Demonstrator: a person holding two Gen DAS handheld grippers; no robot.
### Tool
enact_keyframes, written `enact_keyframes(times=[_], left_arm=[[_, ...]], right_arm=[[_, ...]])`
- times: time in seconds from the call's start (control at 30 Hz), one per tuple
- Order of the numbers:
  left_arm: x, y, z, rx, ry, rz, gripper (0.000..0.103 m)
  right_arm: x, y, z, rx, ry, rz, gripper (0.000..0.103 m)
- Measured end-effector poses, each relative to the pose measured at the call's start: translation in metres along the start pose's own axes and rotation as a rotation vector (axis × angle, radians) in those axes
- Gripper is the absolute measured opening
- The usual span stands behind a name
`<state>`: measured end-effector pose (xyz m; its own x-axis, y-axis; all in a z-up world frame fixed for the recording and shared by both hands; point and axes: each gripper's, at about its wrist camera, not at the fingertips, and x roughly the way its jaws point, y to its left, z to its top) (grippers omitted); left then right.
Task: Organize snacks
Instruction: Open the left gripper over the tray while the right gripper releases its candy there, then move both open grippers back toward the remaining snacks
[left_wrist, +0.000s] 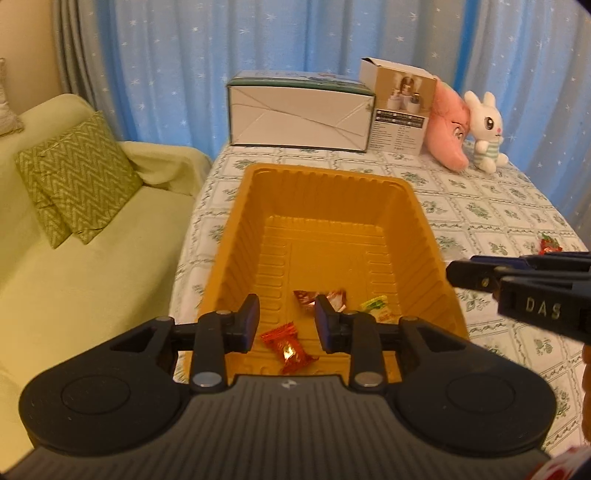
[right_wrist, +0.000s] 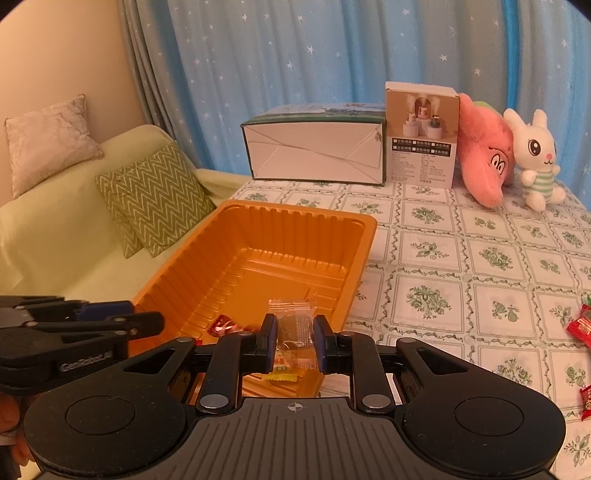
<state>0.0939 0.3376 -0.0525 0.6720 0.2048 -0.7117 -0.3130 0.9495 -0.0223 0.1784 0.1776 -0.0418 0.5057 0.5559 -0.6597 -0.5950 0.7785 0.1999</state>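
Right claw (right_wrist: 294, 341): over the near end of the orange tray (right_wrist: 364, 236), a clear-wrapped snack (right_wrist: 295, 325) between its pads, apparently clamped. Left claw (left_wrist: 286, 325): jaws apart, empty, above the tray. In tray: red candy (left_wrist: 290, 349) and other wrapped sweets. Step, by judgement: dropping off. Next: part the pads, then fetch the red packets (right_wrist: 580, 326) waiting on the counter (right_wrist: 480, 258)

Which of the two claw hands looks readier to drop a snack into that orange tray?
The right gripper: a clear-wrapped snack sits between its fingers over the orange tray. The left gripper hangs open and empty above it.
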Motion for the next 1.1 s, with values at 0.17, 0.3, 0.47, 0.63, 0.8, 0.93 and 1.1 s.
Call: enact_keyframes(times=[0.17, 0.3, 0.47, 0.63, 0.8, 0.93, 1.1], left_arm=[[-0.011, 0.006, -0.007, -0.028, -0.005, 0.01, 0.029], [-0.018, 0.007, -0.008, -0.045, -0.015, 0.002, 0.029], [-0.024, 0.01, -0.007, -0.056, -0.024, 0.007, 0.029], [-0.03, 0.011, -0.011, -0.058, -0.026, 0.023, 0.029], [-0.041, 0.004, -0.017, -0.067, -0.032, 0.016, 0.029], [-0.053, -0.009, -0.019, -0.062, -0.043, 0.004, 0.029], [-0.071, -0.036, -0.023, -0.071, -0.061, -0.03, 0.029]], right_arm=[[0.0, 0.004, 0.001, -0.003, -0.001, 0.014, 0.021], [0.003, 0.008, 0.002, -0.002, -0.001, 0.029, 0.021], [0.005, 0.009, 0.004, 0.025, -0.014, 0.089, 0.022], [0.001, 0.003, 0.007, 0.075, -0.03, 0.134, 0.055], [-0.019, -0.016, -0.006, 0.103, -0.017, 0.091, 0.055], [-0.044, -0.038, -0.028, 0.126, -0.012, 0.035, 0.055], [-0.086, -0.065, -0.054, 0.148, -0.03, -0.049, 0.055]])
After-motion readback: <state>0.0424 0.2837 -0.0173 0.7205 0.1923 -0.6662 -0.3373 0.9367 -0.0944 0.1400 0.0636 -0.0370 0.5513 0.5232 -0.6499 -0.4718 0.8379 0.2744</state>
